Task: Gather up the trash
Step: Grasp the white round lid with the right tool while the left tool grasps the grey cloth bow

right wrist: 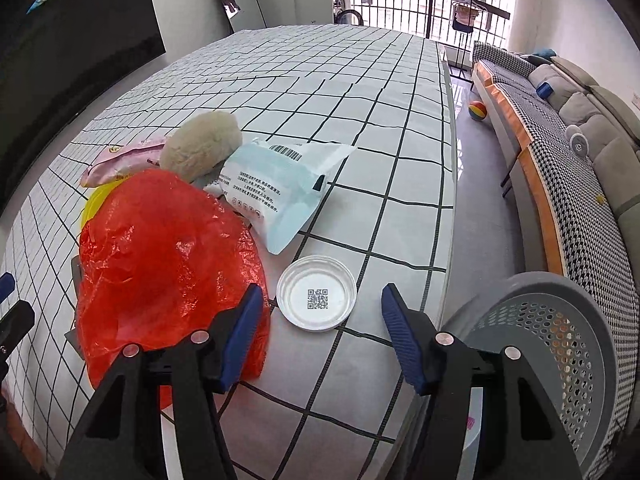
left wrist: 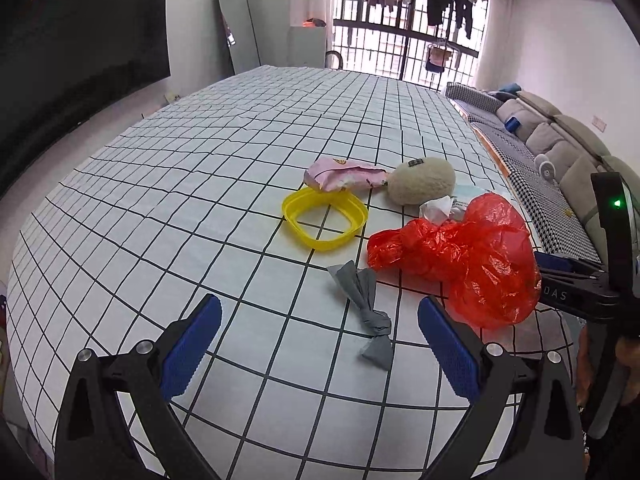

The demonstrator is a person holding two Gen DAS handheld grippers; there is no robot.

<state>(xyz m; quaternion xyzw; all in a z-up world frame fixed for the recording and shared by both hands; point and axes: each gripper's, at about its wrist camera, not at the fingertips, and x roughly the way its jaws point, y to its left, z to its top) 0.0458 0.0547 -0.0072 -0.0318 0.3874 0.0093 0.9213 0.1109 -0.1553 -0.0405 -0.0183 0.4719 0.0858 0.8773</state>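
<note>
Your right tool (right wrist: 320,332) gapes empty at lower centre; closing carelessly could snag the red bag (right wrist: 168,264), missing the clear lid (right wrist: 316,293).

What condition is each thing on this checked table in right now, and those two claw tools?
Left gripper: open, empty.
Right gripper: open, empty.
Crumpled red plastic bag: lying in a heap.
Twisted grey wrapper: lying flat.
Yellow plastic ring: flat on the cloth.
Round clear plastic lid: flat, QR code showing.
Pale blue packet: torn open.
Grey perforated basket: beside the table's edge.
</note>
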